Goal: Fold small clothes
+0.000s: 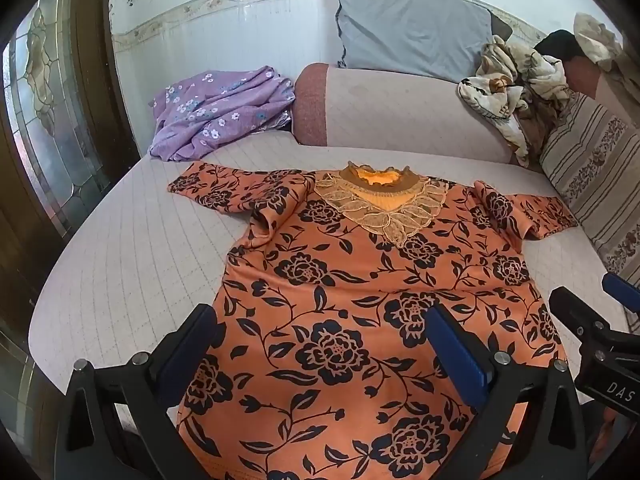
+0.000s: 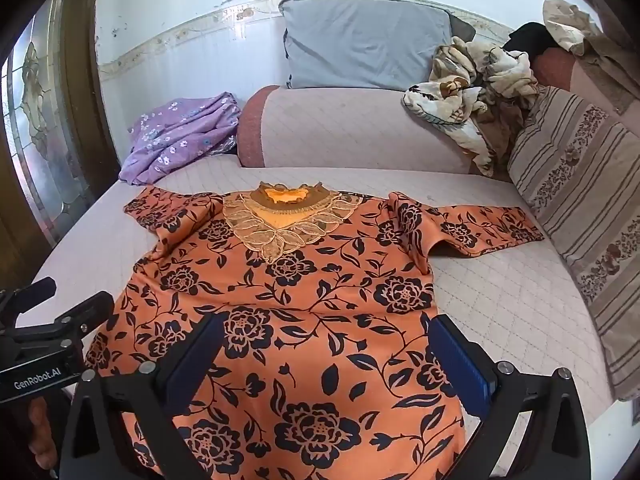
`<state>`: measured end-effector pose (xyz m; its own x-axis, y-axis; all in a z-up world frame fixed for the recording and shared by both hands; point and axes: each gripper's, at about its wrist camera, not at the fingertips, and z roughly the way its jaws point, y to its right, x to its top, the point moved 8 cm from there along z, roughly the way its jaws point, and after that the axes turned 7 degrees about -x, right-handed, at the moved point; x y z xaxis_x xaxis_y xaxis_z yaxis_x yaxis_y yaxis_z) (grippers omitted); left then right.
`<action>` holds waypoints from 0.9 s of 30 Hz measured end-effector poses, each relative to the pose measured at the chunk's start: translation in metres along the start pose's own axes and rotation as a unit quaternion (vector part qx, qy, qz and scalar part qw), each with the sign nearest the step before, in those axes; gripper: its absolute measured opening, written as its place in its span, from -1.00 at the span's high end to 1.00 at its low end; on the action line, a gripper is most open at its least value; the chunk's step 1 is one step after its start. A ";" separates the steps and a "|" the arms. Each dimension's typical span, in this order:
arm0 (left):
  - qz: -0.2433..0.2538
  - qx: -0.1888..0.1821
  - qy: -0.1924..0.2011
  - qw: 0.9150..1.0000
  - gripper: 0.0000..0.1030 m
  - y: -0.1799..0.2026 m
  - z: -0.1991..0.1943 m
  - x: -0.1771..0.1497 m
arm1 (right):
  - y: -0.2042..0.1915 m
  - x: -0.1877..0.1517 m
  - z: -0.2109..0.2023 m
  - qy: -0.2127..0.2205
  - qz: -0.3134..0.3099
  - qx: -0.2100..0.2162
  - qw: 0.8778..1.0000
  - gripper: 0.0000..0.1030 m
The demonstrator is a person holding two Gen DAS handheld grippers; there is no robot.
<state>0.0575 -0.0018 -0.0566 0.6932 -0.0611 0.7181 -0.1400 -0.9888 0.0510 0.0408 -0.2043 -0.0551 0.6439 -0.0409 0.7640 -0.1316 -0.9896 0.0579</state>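
An orange top with black flowers and a lace collar (image 1: 360, 288) lies flat, front up, on the pale quilted bed (image 1: 120, 264), sleeves spread to both sides. My left gripper (image 1: 320, 344) is open and empty, hovering over the hem's left part. My right gripper (image 2: 326, 356) is open and empty over the hem's right part; the top also fills the right wrist view (image 2: 288, 280). Each gripper shows at the edge of the other's view: the right one (image 1: 600, 320), the left one (image 2: 48, 312).
A crumpled purple flowered cloth (image 1: 220, 112) lies at the back left. A pink bolster (image 1: 400, 112) and grey pillow (image 1: 408, 28) stand behind the top. A beige blanket heap (image 1: 516, 84) and a striped cushion (image 2: 580, 208) are on the right. A wooden glass door (image 1: 48, 120) is left.
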 end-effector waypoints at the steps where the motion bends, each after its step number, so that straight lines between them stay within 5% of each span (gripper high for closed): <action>1: -0.005 -0.004 0.005 1.000 -1.00 -0.002 -0.001 -0.002 | -0.001 0.000 -0.001 0.000 0.000 0.001 1.000 -1.00; 27: -0.004 -0.013 -0.004 1.000 -1.00 -0.002 -0.002 -0.002 | 0.001 0.001 -0.004 -0.001 -0.006 -0.009 1.000 -1.00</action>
<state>0.0548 0.0009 -0.0568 0.6998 -0.0538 0.7123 -0.1517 -0.9856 0.0747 0.0383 -0.2045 -0.0512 0.6469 -0.0296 0.7620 -0.1372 -0.9874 0.0782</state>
